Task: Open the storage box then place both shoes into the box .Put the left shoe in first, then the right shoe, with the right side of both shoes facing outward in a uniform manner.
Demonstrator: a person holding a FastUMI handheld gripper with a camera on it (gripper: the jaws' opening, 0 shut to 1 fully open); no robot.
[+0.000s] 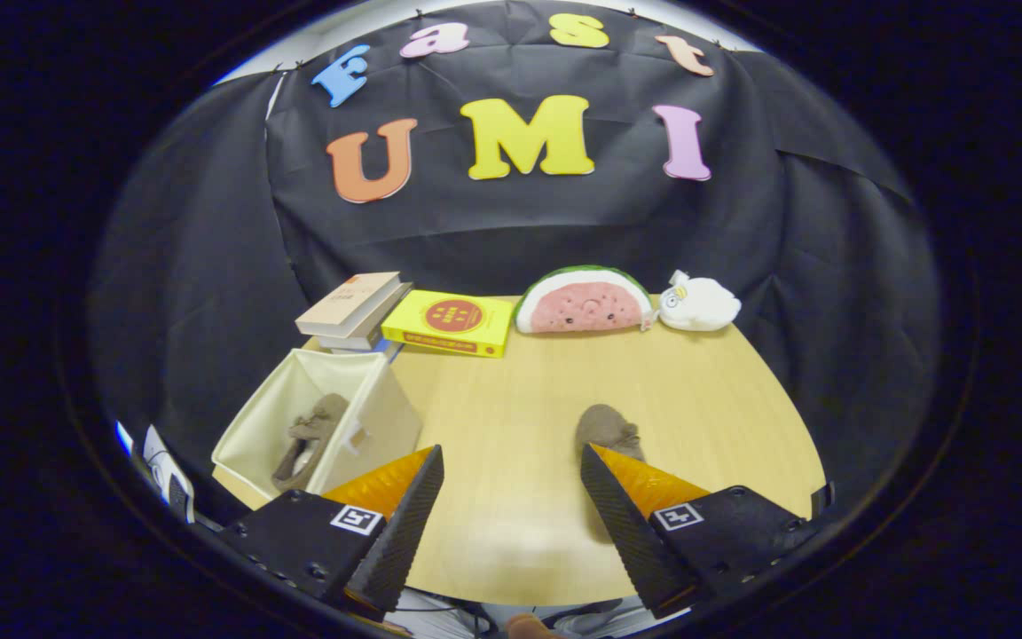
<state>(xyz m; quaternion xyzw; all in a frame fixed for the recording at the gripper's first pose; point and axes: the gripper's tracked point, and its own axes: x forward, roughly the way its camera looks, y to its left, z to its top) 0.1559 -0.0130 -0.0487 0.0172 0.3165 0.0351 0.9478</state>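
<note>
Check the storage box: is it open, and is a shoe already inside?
Open, with one shoe inside. The storage box shows no lid over its top. The second shoe lies on the table, just ahead of the open gripper.

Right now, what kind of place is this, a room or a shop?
Probably a small practice booth, not a shop. A black cloth wall hangs behind a wooden table set with books, a watermelon plush and a storage box. The open claw hovers above the table.

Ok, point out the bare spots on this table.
Widest bare patch: table centre, from the open tool to the yellow book and watermelon plush. Crowded: storage box side, back row, and the shoe by one finger.
</note>
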